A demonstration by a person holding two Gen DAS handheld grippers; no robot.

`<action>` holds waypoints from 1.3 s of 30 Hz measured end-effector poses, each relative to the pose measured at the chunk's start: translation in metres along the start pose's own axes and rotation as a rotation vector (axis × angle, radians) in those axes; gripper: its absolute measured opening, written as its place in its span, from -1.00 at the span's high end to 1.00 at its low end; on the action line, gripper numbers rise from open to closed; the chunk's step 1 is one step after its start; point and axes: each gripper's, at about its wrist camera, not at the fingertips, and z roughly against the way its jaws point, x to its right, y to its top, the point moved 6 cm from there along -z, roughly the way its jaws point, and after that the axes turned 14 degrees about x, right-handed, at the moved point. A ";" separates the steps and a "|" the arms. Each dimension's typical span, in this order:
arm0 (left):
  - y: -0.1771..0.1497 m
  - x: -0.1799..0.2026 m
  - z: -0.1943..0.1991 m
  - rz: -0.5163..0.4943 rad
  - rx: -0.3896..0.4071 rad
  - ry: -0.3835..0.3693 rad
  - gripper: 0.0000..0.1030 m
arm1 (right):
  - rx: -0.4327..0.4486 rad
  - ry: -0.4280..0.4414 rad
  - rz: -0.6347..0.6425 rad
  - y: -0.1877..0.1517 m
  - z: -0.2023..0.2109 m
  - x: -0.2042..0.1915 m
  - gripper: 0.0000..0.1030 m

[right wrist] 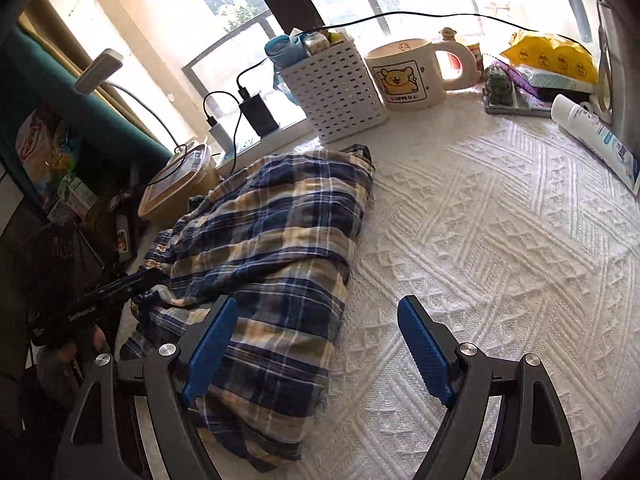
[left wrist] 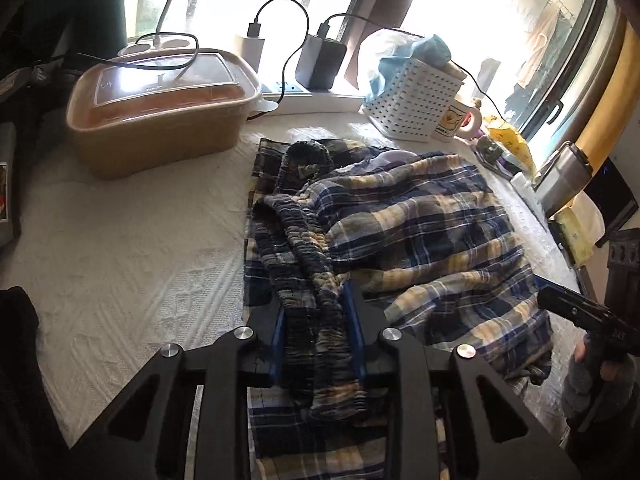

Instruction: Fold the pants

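Blue, yellow and white plaid pants (left wrist: 420,220) lie crumpled on a white textured table cover (left wrist: 120,256). In the left wrist view my left gripper (left wrist: 314,302) is shut on the gathered elastic waistband (left wrist: 296,232), which runs bunched between the blue pads (left wrist: 354,320). In the right wrist view my right gripper (right wrist: 320,336) stands open just above the near right edge of the pants (right wrist: 272,220). Its left pad (right wrist: 212,344) is over the fabric and its right pad over bare cover (right wrist: 500,220), with nothing gripped. Part of the right gripper's black body (left wrist: 576,312) shows at the right edge, held by a gloved hand (left wrist: 600,384).
A brown tub with a clear lid (left wrist: 160,120) sits at the back left. A white perforated basket (right wrist: 336,88), a bear mug (right wrist: 408,76), a yellow pack (right wrist: 552,56) and a white tube (right wrist: 596,140) line the window side. Charger cables (left wrist: 288,28) trail along the sill.
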 end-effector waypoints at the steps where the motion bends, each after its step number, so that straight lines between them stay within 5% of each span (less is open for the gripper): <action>1: -0.001 0.001 -0.002 -0.028 0.000 0.012 0.51 | -0.010 0.004 0.014 -0.005 -0.003 -0.004 -0.61; 8: 0.001 -0.006 0.007 -0.084 0.025 0.100 0.52 | -0.075 -0.100 0.338 -0.045 -0.010 -0.034 -0.49; 16: 0.005 -0.024 0.025 -0.054 0.024 0.118 0.36 | -0.113 -0.075 0.330 -0.053 0.010 -0.026 -0.49; 19: 0.017 -0.024 0.044 -0.047 0.074 0.160 -0.04 | -0.085 -0.022 0.251 -0.036 0.024 -0.016 -0.50; 26: 0.035 0.009 0.078 -0.094 0.181 0.109 -0.20 | 0.095 -0.007 0.305 0.048 0.023 0.003 -0.49; 31: 0.016 0.031 0.060 -0.116 0.117 0.055 -0.20 | 0.058 0.080 0.351 0.082 -0.028 -0.005 0.15; 39: -0.012 0.028 0.031 -0.073 0.023 0.045 -0.20 | -0.093 0.152 0.431 0.080 -0.093 -0.009 0.22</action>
